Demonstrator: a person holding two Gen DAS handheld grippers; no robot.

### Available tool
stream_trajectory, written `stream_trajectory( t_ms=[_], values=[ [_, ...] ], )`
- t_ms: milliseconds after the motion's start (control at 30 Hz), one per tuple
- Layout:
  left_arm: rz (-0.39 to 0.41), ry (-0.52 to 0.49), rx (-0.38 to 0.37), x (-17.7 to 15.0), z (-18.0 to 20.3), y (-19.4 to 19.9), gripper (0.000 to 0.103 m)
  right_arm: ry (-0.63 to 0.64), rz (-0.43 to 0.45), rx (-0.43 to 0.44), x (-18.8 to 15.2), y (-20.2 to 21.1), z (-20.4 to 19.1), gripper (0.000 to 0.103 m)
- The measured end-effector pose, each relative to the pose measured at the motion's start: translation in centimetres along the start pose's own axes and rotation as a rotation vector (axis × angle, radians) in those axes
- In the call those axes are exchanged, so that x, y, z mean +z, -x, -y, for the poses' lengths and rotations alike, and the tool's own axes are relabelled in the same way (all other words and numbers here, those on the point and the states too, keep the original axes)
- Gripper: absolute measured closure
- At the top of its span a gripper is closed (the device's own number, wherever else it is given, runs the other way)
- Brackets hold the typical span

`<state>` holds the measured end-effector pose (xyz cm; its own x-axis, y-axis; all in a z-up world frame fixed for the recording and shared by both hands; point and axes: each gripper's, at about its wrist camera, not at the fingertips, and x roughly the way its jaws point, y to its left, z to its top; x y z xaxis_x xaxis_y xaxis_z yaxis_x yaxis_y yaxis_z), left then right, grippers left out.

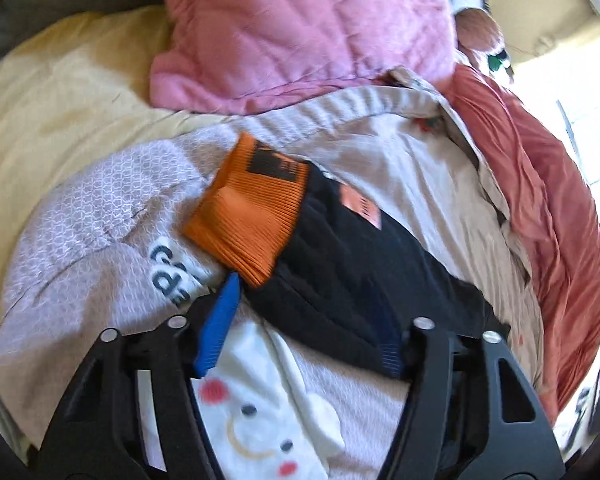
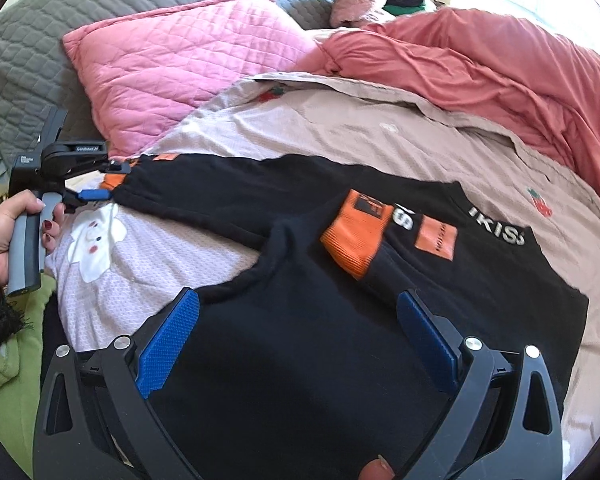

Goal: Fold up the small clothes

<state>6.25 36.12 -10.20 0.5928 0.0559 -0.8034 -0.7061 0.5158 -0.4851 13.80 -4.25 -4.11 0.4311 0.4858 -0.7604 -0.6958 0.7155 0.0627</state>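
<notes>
A small black sweatshirt (image 2: 300, 352) with orange cuffs lies on the bed. One sleeve is folded over its body, its orange cuff (image 2: 356, 236) lying beside the white lettering. The other sleeve stretches left toward my left gripper (image 2: 100, 194). In the left wrist view that sleeve (image 1: 360, 280) and its orange cuff (image 1: 248, 216) lie between and ahead of the open fingers of my left gripper (image 1: 304, 332); the right finger is partly under black cloth. My right gripper (image 2: 296, 344) is open, hovering over the sweatshirt's body.
A pale patterned bedspread (image 2: 380, 128) covers the bed, with a white cartoon figure (image 2: 96, 240) printed on it. A pink quilted pillow (image 2: 172, 68) lies at the back, a salmon blanket (image 2: 500, 60) at the right, a grey quilt (image 2: 28, 40) at the far left.
</notes>
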Motion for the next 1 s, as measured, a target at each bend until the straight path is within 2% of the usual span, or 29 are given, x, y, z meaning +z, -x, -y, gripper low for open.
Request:
stream_trajectory(
  t_ms=[133, 200, 267, 367, 500, 600, 667, 800, 900, 933, 1000],
  values=[
    [0.014, 0.047, -0.001, 0.4, -0.9, -0.8, 0.059, -0.043, -0.009, -0.017, -0.5, -0.1, 1.5, 0.004],
    [0.034, 0.049, 0.013, 0.6, -1.0, -1.0, 0.076, -0.062, -0.014, -0.025, -0.8, -0.2, 2.2, 0.004],
    [0.050, 0.049, 0.010, 0.8, -1.1, -1.0, 0.086, -0.080, -0.020, -0.029, -1.1, -0.4, 2.7, 0.004],
    [0.086, 0.026, -0.014, 0.5, -0.8, -0.3, 0.095, -0.098, -0.027, -0.034, -1.4, -0.5, 3.3, 0.004],
    [0.149, -0.056, -0.028, -0.1, 1.2, 1.9, 0.097, -0.118, -0.028, -0.041, -1.8, -0.6, 4.0, 0.004],
    [0.183, -0.142, -0.073, -1.2, 4.2, 4.1, 0.101, -0.138, -0.024, -0.051, -2.1, -0.4, 4.8, 0.004],
    [0.188, -0.212, -0.153, -2.3, 6.8, 5.5, 0.101, -0.161, -0.028, -0.079, -2.3, -0.3, 5.7, 0.004],
    [0.192, -0.411, -0.240, -5.7, 13.8, 7.3, 0.101, -0.249, -0.011, -0.110, -2.9, 0.7, 8.9, 0.004],
    [0.125, -0.504, -0.311, -8.6, 18.0, 6.6, 0.101, -0.308, 0.009, -0.143, -3.3, 1.7, 11.2, 0.004],
    [0.071, -0.527, -0.343, -10.0, 19.6, 5.8, 0.101, -0.340, 0.021, -0.158, -3.6, 2.2, 12.5, 0.004],
    [0.020, -0.566, -0.365, -12.1, 21.5, 4.6, 0.101, -0.377, 0.035, -0.180, -3.9, 2.9, 13.9, 0.004]
  ],
)
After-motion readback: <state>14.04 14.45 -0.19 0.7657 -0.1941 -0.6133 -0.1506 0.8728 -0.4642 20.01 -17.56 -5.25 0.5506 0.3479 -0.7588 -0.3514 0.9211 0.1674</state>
